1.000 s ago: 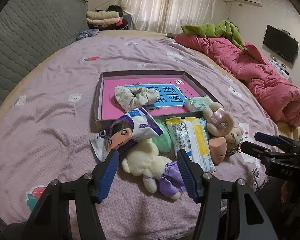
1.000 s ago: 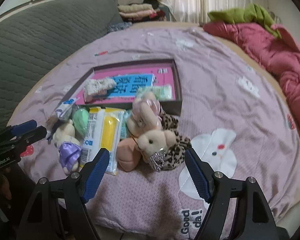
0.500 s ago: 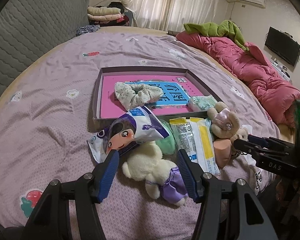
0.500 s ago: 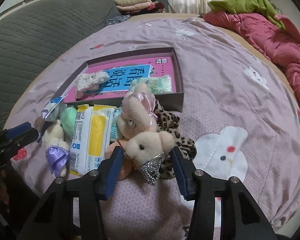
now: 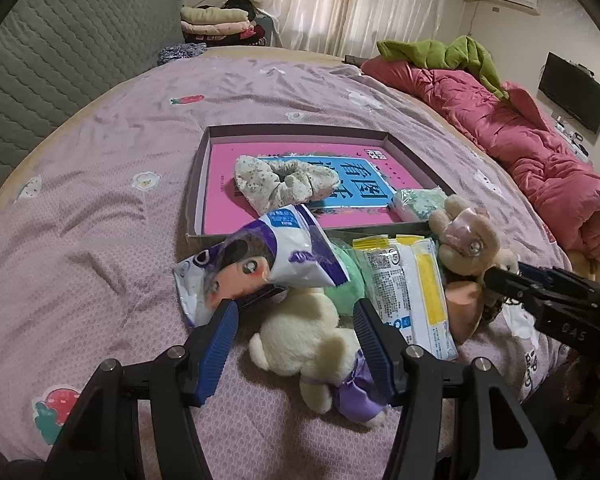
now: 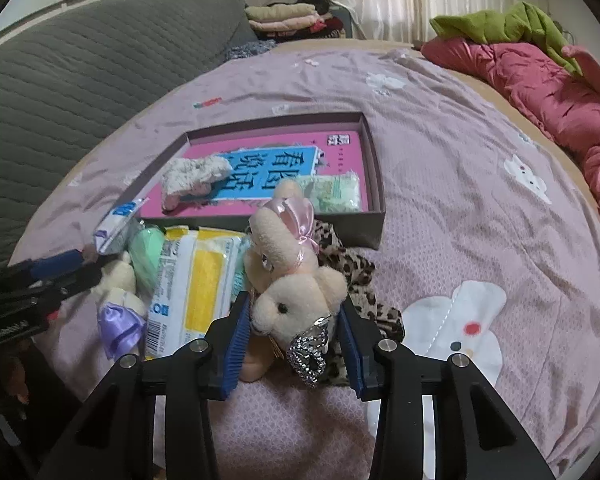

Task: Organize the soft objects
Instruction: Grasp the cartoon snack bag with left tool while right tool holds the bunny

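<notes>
My right gripper [image 6: 294, 332] is shut on the pink plush bunny [image 6: 296, 292], its pads pressing the head on both sides. The bunny lies on a leopard-print scrunchie [image 6: 360, 284]. My left gripper [image 5: 296, 336] is open around a cream plush bunny with a purple bow [image 5: 312, 340], not touching it. A shallow box [image 5: 198, 184] with a pink bottom holds a floral scrunchie [image 5: 284, 184] and a green tissue pack [image 5: 416, 204]. In front of it lie a cartoon-face pack [image 5: 252, 268], a green sponge [image 5: 344, 280] and a yellow wipes pack [image 5: 412, 288].
All lies on a bed with a purple sheet [image 5: 100, 200]. A red quilt [image 5: 532, 152] with a green garment [image 5: 440, 52] lies along the right. A grey headboard [image 6: 80, 76] and folded clothes [image 5: 212, 24] are at the far side.
My right gripper moved forward and closed from wide open onto the pink bunny's head. My left gripper moved slightly forward over the cream bunny and stayed open.
</notes>
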Motion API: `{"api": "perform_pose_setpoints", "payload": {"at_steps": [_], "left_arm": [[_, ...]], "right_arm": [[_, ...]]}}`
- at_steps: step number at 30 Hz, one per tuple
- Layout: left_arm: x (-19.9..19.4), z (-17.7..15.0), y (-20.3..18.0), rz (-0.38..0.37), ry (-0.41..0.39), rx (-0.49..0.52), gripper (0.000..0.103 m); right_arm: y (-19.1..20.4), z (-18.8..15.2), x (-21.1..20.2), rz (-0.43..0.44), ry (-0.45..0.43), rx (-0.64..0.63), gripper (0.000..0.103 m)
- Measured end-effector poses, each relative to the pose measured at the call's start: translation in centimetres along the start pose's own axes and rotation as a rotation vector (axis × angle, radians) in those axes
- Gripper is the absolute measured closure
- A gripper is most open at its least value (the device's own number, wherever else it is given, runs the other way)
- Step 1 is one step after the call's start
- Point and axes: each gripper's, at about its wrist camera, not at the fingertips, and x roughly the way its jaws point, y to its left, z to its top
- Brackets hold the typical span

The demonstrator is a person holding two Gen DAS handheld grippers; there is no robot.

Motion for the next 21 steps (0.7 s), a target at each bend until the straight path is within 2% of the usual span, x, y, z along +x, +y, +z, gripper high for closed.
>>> {"api": "perform_pose_setpoints", "payload": {"at_steps": [8, 16, 21], "left_arm": [[1.0, 0.7, 0.2, 0.056, -0.028, 0.005, 0.043], [0.8, 1.5, 1.1, 0.082, -0.055, -0.001, 0.043], [1.2, 1.8, 2.1, 0.074, -0.037, -0.031, 0.043]], "right_arm": [[0.4, 0.4, -0.4, 0.012, -0.023, -0.007, 0.061], [0.5, 0.6, -0.3, 0.021, -0.026, -0.007, 0.061], [0.3, 0.7, -0.2, 0.024, -0.027, 0.001, 0.061]]}}
